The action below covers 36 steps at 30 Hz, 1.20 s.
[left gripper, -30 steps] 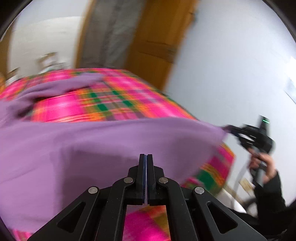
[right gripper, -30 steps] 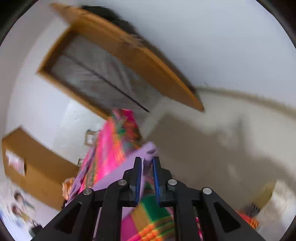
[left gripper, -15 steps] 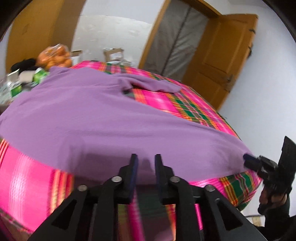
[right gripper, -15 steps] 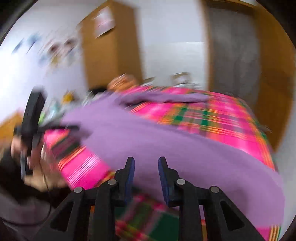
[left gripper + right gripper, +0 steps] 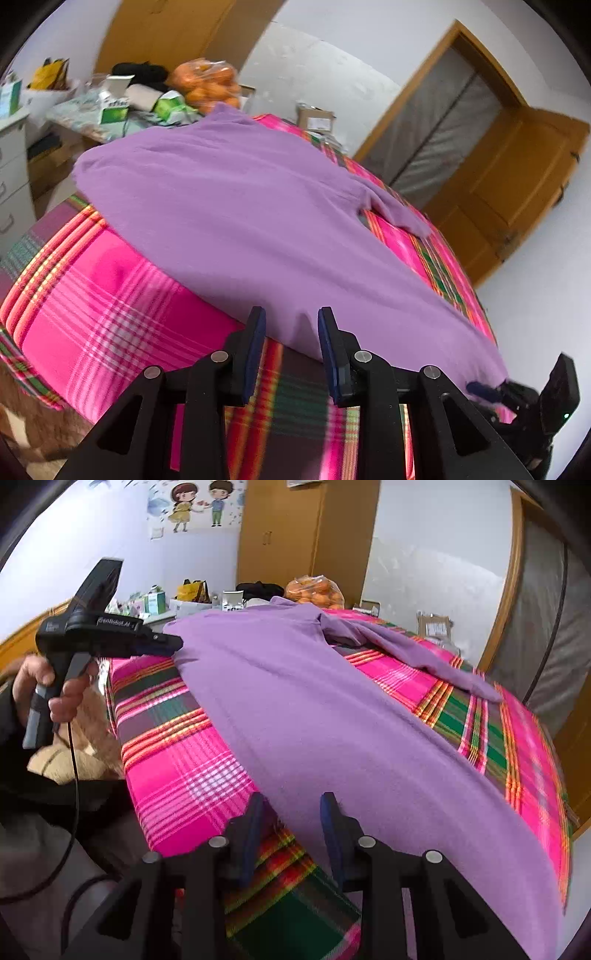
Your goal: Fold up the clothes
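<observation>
A purple long-sleeved top (image 5: 240, 206) (image 5: 314, 709) lies spread flat on the pink plaid bed cover (image 5: 103, 295) (image 5: 184, 768), one sleeve (image 5: 424, 653) stretched toward the door. My left gripper (image 5: 291, 317) hovers at the near hem with its jaws opening; the hem's edge lies between the fingertips and the pads do not press it. My right gripper (image 5: 291, 801) stands at the hem further along with its jaws closing, still apart, cloth edge between them untouched. Each gripper shows in the other's view: the left (image 5: 173, 644) and the right (image 5: 484, 391), tips at the hem's corners.
A cluttered side table with a bag of oranges (image 5: 207, 83) (image 5: 317, 589) and boxes stands beyond the bed. A white drawer unit (image 5: 11, 173) is at the left, a wooden door (image 5: 517, 192) at the right. A hand (image 5: 62, 690) with a trailing cable holds the left gripper.
The top was held up stretched between both grippers; now it lies flat on the bed. The left jaws went from shut to open. Both views rolled and swung down onto the bed.
</observation>
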{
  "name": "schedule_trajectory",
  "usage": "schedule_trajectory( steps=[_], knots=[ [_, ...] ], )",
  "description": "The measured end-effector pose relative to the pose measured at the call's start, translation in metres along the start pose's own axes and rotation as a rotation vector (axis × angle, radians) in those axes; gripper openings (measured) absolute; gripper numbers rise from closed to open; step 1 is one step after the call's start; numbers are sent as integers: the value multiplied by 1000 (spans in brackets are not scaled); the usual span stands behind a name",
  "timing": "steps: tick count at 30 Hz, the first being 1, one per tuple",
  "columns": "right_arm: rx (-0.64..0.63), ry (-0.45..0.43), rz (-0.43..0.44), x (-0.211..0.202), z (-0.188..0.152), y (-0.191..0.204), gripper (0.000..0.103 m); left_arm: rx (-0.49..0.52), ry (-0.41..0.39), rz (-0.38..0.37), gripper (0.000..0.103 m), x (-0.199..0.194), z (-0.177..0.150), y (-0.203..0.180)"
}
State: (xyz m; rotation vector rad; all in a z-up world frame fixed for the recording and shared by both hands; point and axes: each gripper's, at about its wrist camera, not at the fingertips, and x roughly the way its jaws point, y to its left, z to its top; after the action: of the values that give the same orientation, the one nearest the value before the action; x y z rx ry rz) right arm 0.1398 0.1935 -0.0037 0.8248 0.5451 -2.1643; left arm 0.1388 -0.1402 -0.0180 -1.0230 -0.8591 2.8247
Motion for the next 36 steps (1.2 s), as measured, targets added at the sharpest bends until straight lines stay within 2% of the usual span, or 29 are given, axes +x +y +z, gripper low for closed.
schedule_trajectory(
  steps=[1,5,9,13,17,21,23,25,29,30,36],
  knots=[
    [6,3,3,1,1,-1,3,-11,2,-1,30,1,1,3],
    [-7,-7,52,-8,0,2,2,-35,2,-10,30,-1,3,9],
    [-25,-7,74,-15,-7,3,3,-77,-43,16,30,-9,9,22],
    [-32,-9,56,-14,-5,4,8,-134,-92,54,30,-17,19,39],
    [-56,-44,67,-15,1,9,25,-208,-168,120,30,-28,35,65],
    [-62,-28,94,-3,6,13,25,-299,-216,189,31,-29,50,92],
    [-48,-27,99,3,9,11,25,-372,-229,202,41,-27,57,109],
    [-38,-31,100,5,13,9,25,-416,-239,193,45,-25,62,121],
    [-19,-34,100,10,20,5,25,-461,-247,183,47,-17,77,137],
    [-13,-31,99,13,21,4,25,-476,-246,178,51,-14,82,141],
    [20,-26,101,18,24,0,25,-581,-206,166,51,4,91,163]
  ],
)
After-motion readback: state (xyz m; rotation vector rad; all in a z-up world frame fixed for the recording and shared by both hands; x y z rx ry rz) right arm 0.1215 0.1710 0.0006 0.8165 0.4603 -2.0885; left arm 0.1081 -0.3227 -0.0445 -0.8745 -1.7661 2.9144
